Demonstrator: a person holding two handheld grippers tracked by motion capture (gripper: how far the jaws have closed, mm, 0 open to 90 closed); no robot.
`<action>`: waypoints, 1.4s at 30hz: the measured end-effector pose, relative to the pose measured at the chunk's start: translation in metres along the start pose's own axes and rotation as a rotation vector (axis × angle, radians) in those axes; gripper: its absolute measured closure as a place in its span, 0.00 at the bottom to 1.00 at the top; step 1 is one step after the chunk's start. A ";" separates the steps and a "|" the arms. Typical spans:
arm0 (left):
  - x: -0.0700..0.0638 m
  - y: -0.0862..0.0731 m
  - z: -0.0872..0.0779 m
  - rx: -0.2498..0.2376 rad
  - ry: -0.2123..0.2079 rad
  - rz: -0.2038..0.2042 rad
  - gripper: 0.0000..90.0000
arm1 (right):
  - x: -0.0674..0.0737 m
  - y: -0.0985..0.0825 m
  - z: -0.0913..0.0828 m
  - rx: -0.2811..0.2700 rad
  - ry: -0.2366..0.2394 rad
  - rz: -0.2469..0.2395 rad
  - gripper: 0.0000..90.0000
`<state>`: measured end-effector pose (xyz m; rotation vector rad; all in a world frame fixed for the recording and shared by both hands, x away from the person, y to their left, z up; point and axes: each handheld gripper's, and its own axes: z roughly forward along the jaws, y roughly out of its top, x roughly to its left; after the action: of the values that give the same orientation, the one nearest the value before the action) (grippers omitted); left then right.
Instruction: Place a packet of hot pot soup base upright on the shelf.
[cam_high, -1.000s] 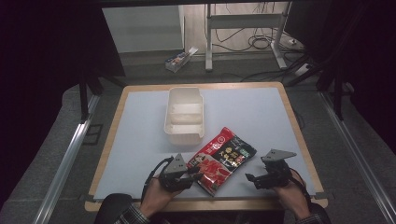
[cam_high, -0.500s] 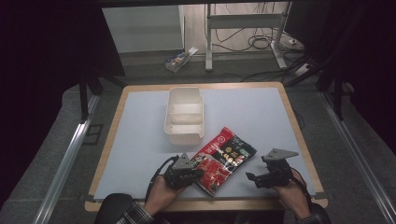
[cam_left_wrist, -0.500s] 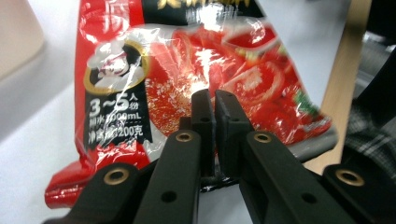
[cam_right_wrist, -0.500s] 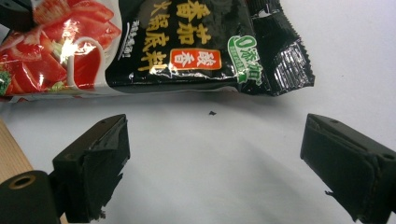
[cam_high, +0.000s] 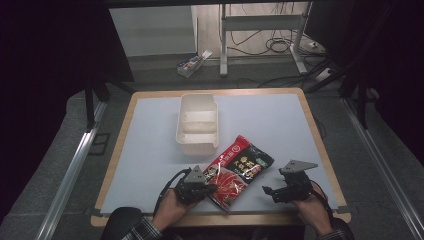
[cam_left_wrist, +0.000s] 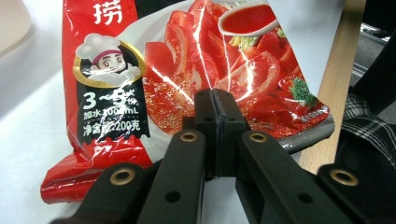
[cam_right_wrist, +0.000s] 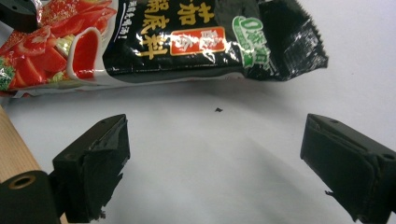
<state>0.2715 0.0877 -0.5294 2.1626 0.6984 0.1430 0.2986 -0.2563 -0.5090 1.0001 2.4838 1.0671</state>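
A red and black sauce packet (cam_high: 243, 164) lies slanted on the white table mat, near the front edge. My left gripper (cam_high: 208, 187) sits at the packet's near left end. In the left gripper view its jaws have just been closing and now meet with no gap (cam_left_wrist: 215, 100), pinching the glossy film of the packet (cam_left_wrist: 140, 93) over the tomato picture. My right gripper (cam_high: 270, 192) rests to the right of the packet with its jaws wide apart (cam_right_wrist: 215, 172) and only bare mat between them. The packet's black end (cam_right_wrist: 196, 37) lies just beyond them.
A cream two-compartment container (cam_high: 197, 146) stands just behind the packet, mid-table. The wooden table edge (cam_high: 220, 219) runs close behind both hands. A sleeve in a checked pattern (cam_left_wrist: 366, 121) is at the right of the left gripper view. Cables and metal frames lie on the floor beyond the table.
My left gripper has moved right onto the packet's near left end and its jaws have come together. The right gripper has stayed where it was, open.
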 end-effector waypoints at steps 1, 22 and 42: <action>0.000 0.000 0.000 0.000 0.000 0.000 1.00 | 0.000 0.000 0.000 0.000 0.000 0.000 0.09; -0.008 -0.004 -0.001 0.007 0.041 0.038 1.00 | 0.020 0.000 0.019 0.104 0.126 -0.058 0.09; -0.010 -0.008 -0.001 0.012 0.043 0.043 1.00 | 0.015 0.037 0.008 -0.048 0.140 0.011 0.08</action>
<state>0.2589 0.0870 -0.5333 2.1925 0.6796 0.2089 0.3094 -0.2237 -0.4874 0.9571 2.5504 1.2341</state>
